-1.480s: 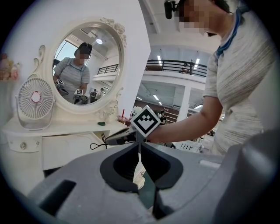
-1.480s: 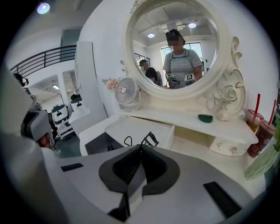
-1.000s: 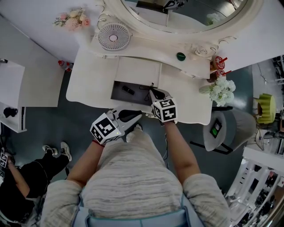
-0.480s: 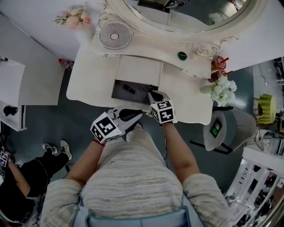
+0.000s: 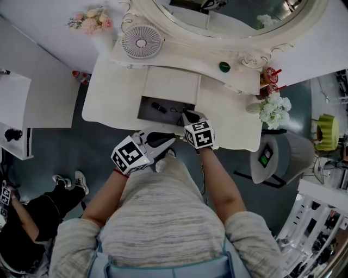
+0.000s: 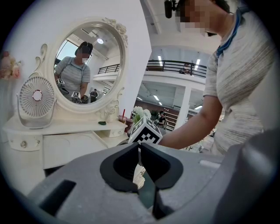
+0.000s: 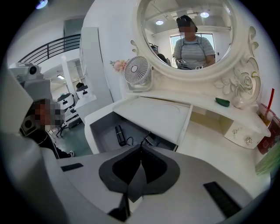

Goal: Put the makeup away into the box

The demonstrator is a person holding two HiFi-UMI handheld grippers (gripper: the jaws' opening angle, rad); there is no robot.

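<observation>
A grey floor lies around a white dressing table, whose tabletop (image 5: 114, 92) runs under a large oval mirror (image 5: 234, 16) in a carved frame. In the middle of the tabletop is the box (image 5: 147, 117), a sunken grey compartment that stands open at the front edge, with a white panel behind it. A round white fan (image 5: 141, 42) sits on the shelf to the left of the mirror, and a bunch of white flowers (image 5: 272, 108) stands at the right end.

The left gripper (image 5: 171, 140) is held off the front edge of the tabletop, close to the person's body, and points across toward the other hand. Its fingers are pressed together with nothing held between them. The right gripper (image 5: 186, 113) tilts down over the near right corner of the box. Its fingers also meet at the tips, and no view shows whether anything thin is pinched there.

A black stick of makeup (image 5: 159, 107) lies on the floor of the box, left of the right gripper. A small dark item with a cord (image 7: 151, 140) lies just beyond that gripper's tips.
</observation>
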